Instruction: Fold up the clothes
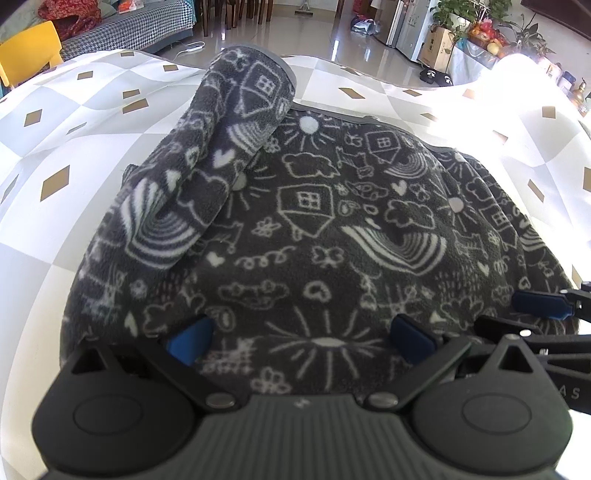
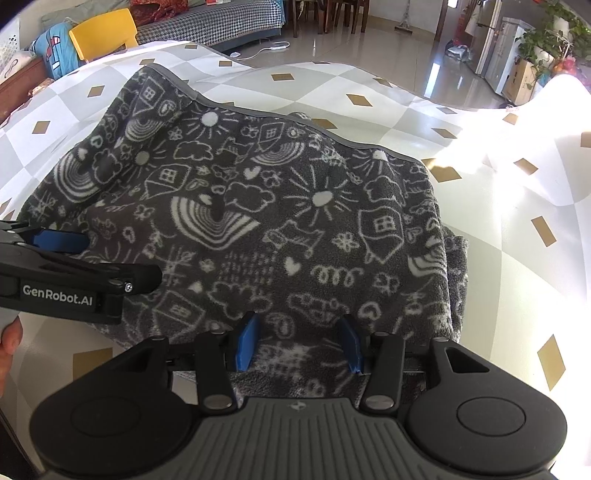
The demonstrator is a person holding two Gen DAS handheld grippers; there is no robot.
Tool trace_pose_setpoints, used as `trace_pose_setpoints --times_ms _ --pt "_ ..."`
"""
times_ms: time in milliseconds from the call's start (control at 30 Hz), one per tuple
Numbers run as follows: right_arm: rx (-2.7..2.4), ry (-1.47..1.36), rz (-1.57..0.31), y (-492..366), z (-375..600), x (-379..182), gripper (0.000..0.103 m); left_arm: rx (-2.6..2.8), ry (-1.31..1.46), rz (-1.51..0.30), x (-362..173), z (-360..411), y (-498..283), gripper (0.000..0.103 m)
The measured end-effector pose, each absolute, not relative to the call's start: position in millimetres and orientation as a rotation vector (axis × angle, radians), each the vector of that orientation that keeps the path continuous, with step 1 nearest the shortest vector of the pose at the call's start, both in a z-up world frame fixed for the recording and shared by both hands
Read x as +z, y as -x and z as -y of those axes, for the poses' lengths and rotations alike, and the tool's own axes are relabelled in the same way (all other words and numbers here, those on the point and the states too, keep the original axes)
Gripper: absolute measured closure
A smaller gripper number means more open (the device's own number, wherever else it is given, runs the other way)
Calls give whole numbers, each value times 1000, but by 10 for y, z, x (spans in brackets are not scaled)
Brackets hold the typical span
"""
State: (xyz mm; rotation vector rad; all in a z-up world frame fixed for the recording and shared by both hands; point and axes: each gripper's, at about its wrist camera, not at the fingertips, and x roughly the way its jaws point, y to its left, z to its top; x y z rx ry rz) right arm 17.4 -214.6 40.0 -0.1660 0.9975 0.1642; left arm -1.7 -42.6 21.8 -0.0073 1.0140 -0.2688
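A dark grey fleece garment (image 1: 332, 229) with white doodle print lies spread on a checkered tablecloth (image 1: 74, 129). One sleeve (image 1: 221, 140) is folded over onto its upper left part. My left gripper (image 1: 301, 339) is open, its blue pads wide apart over the garment's near edge. The right gripper's blue pad (image 1: 543, 302) shows at the right edge. In the right wrist view the same garment (image 2: 295, 206) fills the middle. My right gripper (image 2: 299, 343) is open, with the near hem lying between its pads. The left gripper's blue fingertip (image 2: 59, 240) rests on the fabric's left side.
The tablecloth (image 2: 498, 258) is bare on the right and washed out by strong sunlight. A yellow chair (image 2: 103, 33) and a houndstooth sofa (image 2: 221, 22) stand beyond the far edge, with glossy floor behind. A hand (image 2: 9, 343) shows at the left edge.
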Motion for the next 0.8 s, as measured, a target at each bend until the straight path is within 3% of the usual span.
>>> trace_pose_setpoints --times_ms 800 --pt "97 152 -978 -70 1971 398 55 -287 -18 -975 225 472 366 0"
